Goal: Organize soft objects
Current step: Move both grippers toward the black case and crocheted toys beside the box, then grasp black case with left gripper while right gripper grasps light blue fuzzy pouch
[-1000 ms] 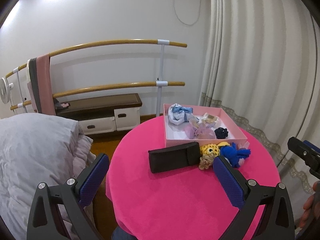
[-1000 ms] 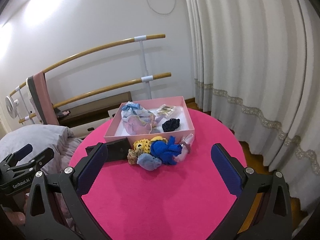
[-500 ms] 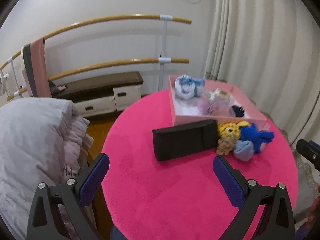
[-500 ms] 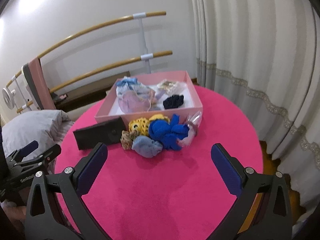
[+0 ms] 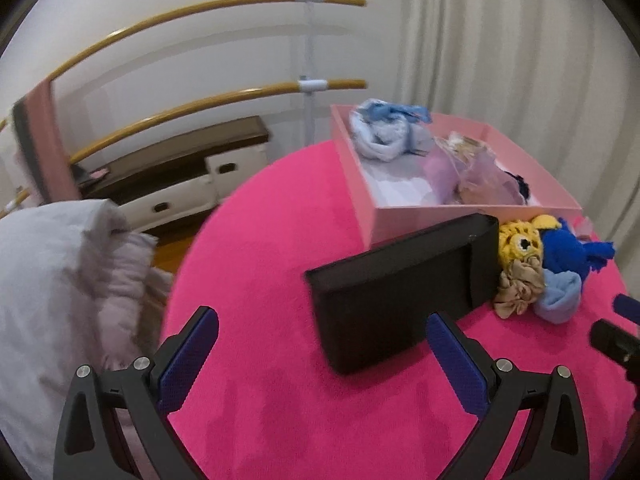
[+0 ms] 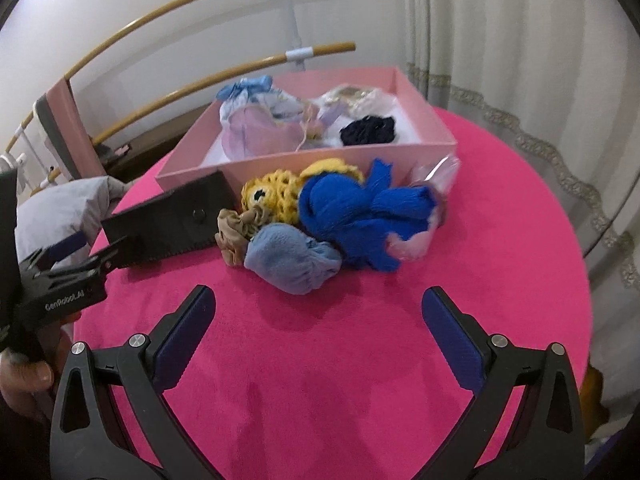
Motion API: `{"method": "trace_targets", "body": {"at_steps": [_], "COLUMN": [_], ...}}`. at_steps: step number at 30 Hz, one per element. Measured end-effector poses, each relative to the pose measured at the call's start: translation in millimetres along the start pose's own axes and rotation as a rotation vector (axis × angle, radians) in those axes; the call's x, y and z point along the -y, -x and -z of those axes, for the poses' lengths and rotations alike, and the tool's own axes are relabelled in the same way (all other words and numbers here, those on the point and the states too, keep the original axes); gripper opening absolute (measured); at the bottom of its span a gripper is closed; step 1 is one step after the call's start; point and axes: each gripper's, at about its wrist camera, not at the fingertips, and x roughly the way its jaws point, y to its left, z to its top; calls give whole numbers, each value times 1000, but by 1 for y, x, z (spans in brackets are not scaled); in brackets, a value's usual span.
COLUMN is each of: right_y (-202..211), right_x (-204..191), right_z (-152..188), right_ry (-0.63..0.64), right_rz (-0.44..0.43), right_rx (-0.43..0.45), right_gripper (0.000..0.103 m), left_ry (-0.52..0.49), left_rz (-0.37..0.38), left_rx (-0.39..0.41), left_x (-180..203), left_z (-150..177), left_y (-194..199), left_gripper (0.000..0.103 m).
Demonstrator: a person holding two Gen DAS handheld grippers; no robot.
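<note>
A pink box (image 6: 304, 160) (image 5: 472, 212) on the round pink table (image 6: 360, 340) holds several soft items: a blue-white bundle (image 5: 380, 132), a lilac pouch (image 6: 256, 136), a dark scrunchie (image 6: 368, 130). In front of it lie a yellow crochet toy (image 6: 276, 196) (image 5: 518, 240), a royal blue cloth (image 6: 360, 208) (image 5: 568, 248), a light blue cloth (image 6: 292, 260) (image 5: 560, 296) and a beige scrunchie (image 6: 236, 232) (image 5: 518, 288). My right gripper (image 6: 318, 332) is open, just short of the light blue cloth. My left gripper (image 5: 320, 356) is open in front of a black case (image 5: 400, 288) (image 6: 168, 220).
A clear plastic bag (image 6: 436, 176) lies by the box's right corner. Beyond the table's left edge are a grey duvet (image 5: 52, 280), a low cabinet (image 5: 176, 172) and wooden ballet bars (image 5: 192, 12). Curtains (image 6: 520, 40) hang at the right.
Both grippers have moved forward and down toward the table; the pile and the black case loom larger. Both stay open and empty.
</note>
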Motion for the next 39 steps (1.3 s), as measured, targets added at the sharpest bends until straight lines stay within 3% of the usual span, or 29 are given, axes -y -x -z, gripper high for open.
{"method": "trace_targets", "body": {"at_steps": [8,11,18,20,22,23,24,26,28,29,30,31,35,39], "right_y": [-22,-25,-25,-24,-24,-23,-23,-22,-20,-20,-20,-19,-21,-27], "right_x": [0,0,-1,0,0,0,0,0,0,1,2,2,4,3], "right_z": [-4,-4,-3,-2,-2,-1,-1,-1,0,0,0,0,-1,-3], "right_ry": [3,3,-5,-15,-16,-15,-16,-16,-20,-23,-24,-25,-33,-42], "right_rz": [-18,-19,-31,-38,-44,-45,-46,-47,-46,-47,-46,-45,-48,-64], "right_rx": [-39,-42,-36,-36,-34,-34,-33,-32,-31,-29,-28,-26,-23,-25], "right_gripper": [103,103,101,98,98,98,98,98,98,98,98,98,97,80], "left_ry": [-120,-127,-96,-105,-139,-168,-195,-233,-258,-265,-264,-259,-241,-213], "left_rz": [112,149,146,140,117,96,73,26,41,49,67,80,99,113], "left_rx": [-13,-19,-20,-15,1,22,35,76,111,110,92,69,44,13], "left_x": [8,12,11,15,23,27,34,43,52,54,58,59,64,69], "left_z": [-17,-18,-2,6,13,15,14,10,7,6,4,4,8,18], "left_y": [-40,-43,-30,-21,-14,-13,-14,-16,-15,-16,-20,-24,-26,-20], "left_gripper": [101,81,47,45,46,55,78,103,102,93,68,56,44,25]}}
